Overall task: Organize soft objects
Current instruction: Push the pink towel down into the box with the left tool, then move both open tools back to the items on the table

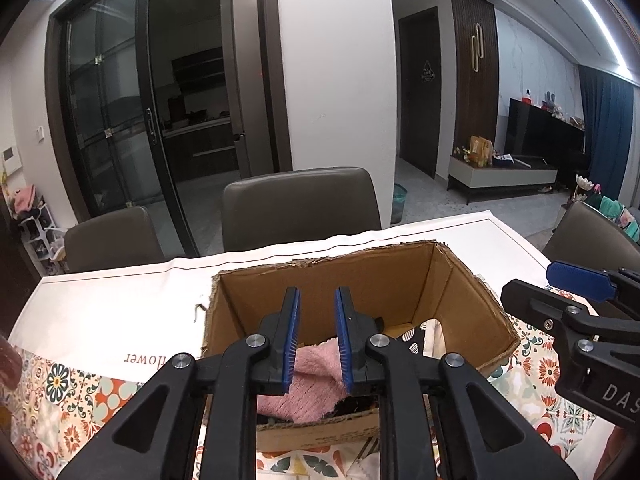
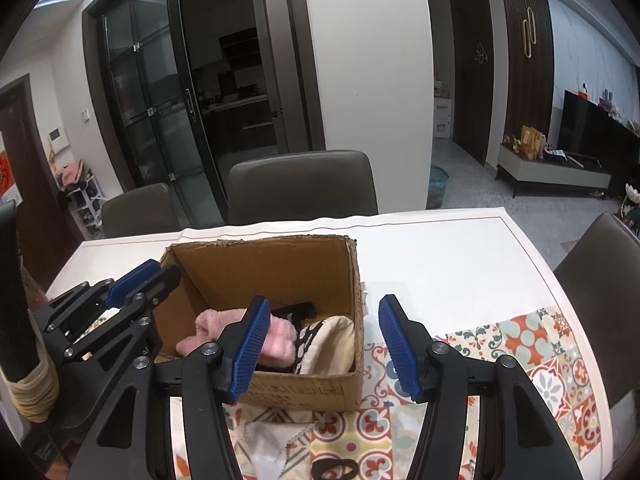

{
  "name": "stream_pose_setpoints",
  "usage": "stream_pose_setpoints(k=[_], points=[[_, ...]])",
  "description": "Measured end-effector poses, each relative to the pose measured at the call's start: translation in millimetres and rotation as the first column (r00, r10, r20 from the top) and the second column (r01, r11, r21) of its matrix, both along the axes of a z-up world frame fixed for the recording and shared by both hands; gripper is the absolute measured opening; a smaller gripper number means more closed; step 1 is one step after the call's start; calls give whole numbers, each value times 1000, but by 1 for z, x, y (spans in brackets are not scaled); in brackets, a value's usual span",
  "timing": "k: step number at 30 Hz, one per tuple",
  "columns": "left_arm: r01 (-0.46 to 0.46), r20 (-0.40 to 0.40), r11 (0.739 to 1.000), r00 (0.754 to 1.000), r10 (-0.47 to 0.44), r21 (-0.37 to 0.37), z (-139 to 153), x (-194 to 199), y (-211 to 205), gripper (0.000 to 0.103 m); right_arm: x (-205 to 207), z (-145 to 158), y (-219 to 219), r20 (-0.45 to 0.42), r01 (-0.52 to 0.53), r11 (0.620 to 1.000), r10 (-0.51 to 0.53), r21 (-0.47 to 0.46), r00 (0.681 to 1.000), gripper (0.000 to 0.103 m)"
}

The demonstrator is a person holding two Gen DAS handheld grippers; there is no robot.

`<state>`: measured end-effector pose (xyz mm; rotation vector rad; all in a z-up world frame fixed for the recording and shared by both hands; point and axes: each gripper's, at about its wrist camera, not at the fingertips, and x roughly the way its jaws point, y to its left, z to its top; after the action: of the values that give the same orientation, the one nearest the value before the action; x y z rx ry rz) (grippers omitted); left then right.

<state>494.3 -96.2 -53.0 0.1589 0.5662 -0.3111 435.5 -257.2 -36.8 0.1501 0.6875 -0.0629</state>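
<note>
The cardboard box (image 2: pixel 280 280) stands on the white surface (image 2: pixel 460 248). Inside the box lie a pink towel (image 1: pixel 316 380) and a cream patterned cloth (image 2: pixel 332 340) beside it. The left gripper (image 1: pixel 317 344) hangs above the box with a narrow gap between its fingers, grasping nothing. The right gripper (image 2: pixel 320 348) is spread wide at the box's near right corner, empty.

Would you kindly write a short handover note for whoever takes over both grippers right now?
Left gripper: empty, jaws partly open, above the brown cardboard box.
Right gripper: empty, wide open, at the box's near right corner.
Done: fluffy pink cloth and a cream and black patterned fabric piece lie inside the box.
Left: a dark looped item lies on the patterned tablecloth in front of the box; probably next.
</note>
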Motion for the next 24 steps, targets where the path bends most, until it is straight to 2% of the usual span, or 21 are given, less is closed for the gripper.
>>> stream_pose_setpoints(k=[13, 24], points=[[-83, 41, 997, 996, 83, -7, 32, -41, 17, 22, -23, 14, -1, 38, -20, 1000, 19, 16, 999, 58], [-116, 47, 993, 992, 115, 14, 38, -78, 26, 33, -48, 16, 1, 49, -50, 999, 49, 14, 998, 58]])
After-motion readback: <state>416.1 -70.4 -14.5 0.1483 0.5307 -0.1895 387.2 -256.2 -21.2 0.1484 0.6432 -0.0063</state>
